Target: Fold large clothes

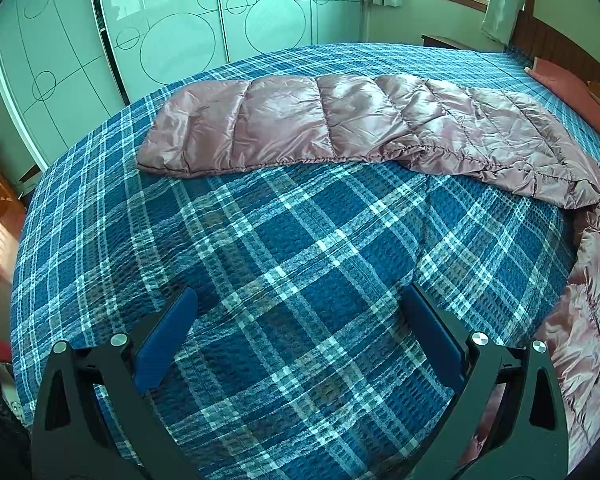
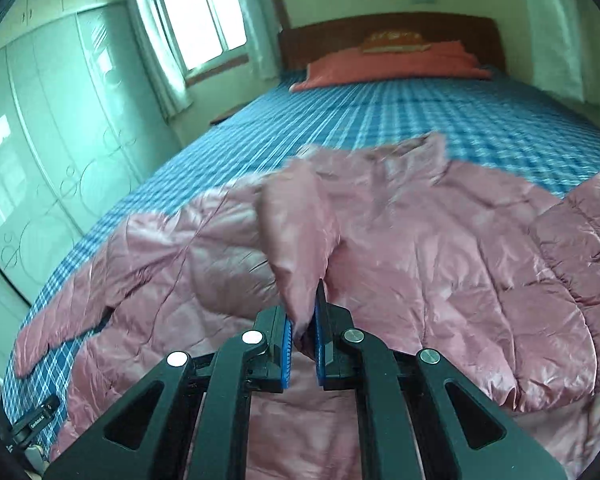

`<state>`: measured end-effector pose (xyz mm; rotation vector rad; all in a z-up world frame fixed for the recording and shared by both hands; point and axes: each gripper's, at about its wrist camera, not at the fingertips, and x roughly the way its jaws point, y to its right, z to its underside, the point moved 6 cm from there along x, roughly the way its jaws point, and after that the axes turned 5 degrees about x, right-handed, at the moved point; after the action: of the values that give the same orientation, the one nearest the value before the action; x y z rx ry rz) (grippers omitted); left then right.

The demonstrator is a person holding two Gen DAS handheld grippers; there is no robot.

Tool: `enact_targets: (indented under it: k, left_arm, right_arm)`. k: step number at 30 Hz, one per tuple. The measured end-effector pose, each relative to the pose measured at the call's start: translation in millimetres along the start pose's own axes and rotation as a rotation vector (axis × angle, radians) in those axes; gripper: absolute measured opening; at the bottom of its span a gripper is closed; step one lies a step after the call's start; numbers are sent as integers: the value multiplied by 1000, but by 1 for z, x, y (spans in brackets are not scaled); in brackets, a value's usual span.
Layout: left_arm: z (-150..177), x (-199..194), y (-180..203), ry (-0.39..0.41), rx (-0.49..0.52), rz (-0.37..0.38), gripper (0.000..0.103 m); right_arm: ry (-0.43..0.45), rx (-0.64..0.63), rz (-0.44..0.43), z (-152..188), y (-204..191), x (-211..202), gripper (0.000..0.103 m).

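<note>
You're mid-fold on the pink puffer jacket (image 2: 420,248): your right gripper (image 2: 302,322) is clamped on a lifted flap of it, fingers narrow with shiny fabric pinched between the blue pads (image 2: 287,344). Which part that flap is, front panel or sleeve end, can't be told; the frame is motion-blurred there.

The jacket lies spread on the bed (image 2: 380,112), across the half away from the headboard (image 2: 388,28). Its collar points toward the pillow (image 2: 388,66), and the bulk sits just ahead of and under the right gripper. One sleeve (image 1: 284,120) stretches out flat toward the wardrobe-side edge of the bed. In the left wrist view that sleeve lies well ahead of your left gripper (image 1: 300,312), its cuff end nearest the wardrobe (image 1: 172,20).

Left gripper: fingers wide, nothing between them, over bare plaid bedspread (image 1: 260,264). The jacket body shows only at the right edge of that view, beside the right-hand finger; can't tell if it touches.

Judged step: first fold, bringing the held flap across the body. Next move likely calls for:
- carrying the flap over and laying it flat, no bunching
- sending the left gripper forward to the outstretched sleeve and pinching near the cuff

Slippery padded fabric, so the thin pinch could slide out.
</note>
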<state>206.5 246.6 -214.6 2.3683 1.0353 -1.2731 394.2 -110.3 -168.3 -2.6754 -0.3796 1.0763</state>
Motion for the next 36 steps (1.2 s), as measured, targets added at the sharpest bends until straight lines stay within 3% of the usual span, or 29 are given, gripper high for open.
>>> enact_targets:
  k: [5, 8, 10, 12, 16, 18, 20, 22, 24, 26, 27, 30, 32, 36]
  left_arm:
    - [0, -1, 1, 0, 0, 0, 101]
    - [-1, 1, 0, 0, 0, 1, 101]
    - [0, 0, 1, 1, -1, 2, 101]
    - [-1, 1, 1, 1, -1, 2, 101]
    - [-1, 0, 1, 2, -1, 2, 101]
    - [-1, 1, 1, 2, 0, 1, 101]
    - [-2, 1, 0, 3, 0, -1, 101]
    - [-1, 0, 1, 2, -1, 1, 101]
    - [-1, 0, 1, 3, -1, 2, 101]
    - [-1, 1, 0, 2, -1, 1, 101]
    - [-1, 1, 1, 2, -1, 1, 101]
    - [-1, 0, 1, 3, -2, 3, 101]
    - [0, 0, 1, 4, -1, 2, 101]
    - [0, 0, 1, 4, -2, 2, 101]
  right_arm:
    - [-93, -37, -63, 16, -41, 31, 10]
    - [-151, -62, -63, 23, -51, 39, 15]
    - [-162, -49, -92, 25, -52, 30, 36]
    - [-146, -11, -124, 21, -45, 11, 50]
    - [-51, 68, -151, 2, -1, -42, 51]
    - [13, 97, -81, -11, 37, -65, 51]
    - [62, 94, 98, -18, 85, -76, 51]
    - [68, 113, 253, -16, 130, -76, 51]
    - [17, 151, 369, -4, 170, -65, 51]
    - [-97, 200, 373, 19, 196, -40, 51]
    - [-105, 203, 356, 23, 197, -35, 51]
    - [-85, 156, 366, 9, 187, -41, 51]
    - [-26, 155, 358, -10, 183, -49, 51]
    - [32, 176, 382, -41, 203, -42, 51]
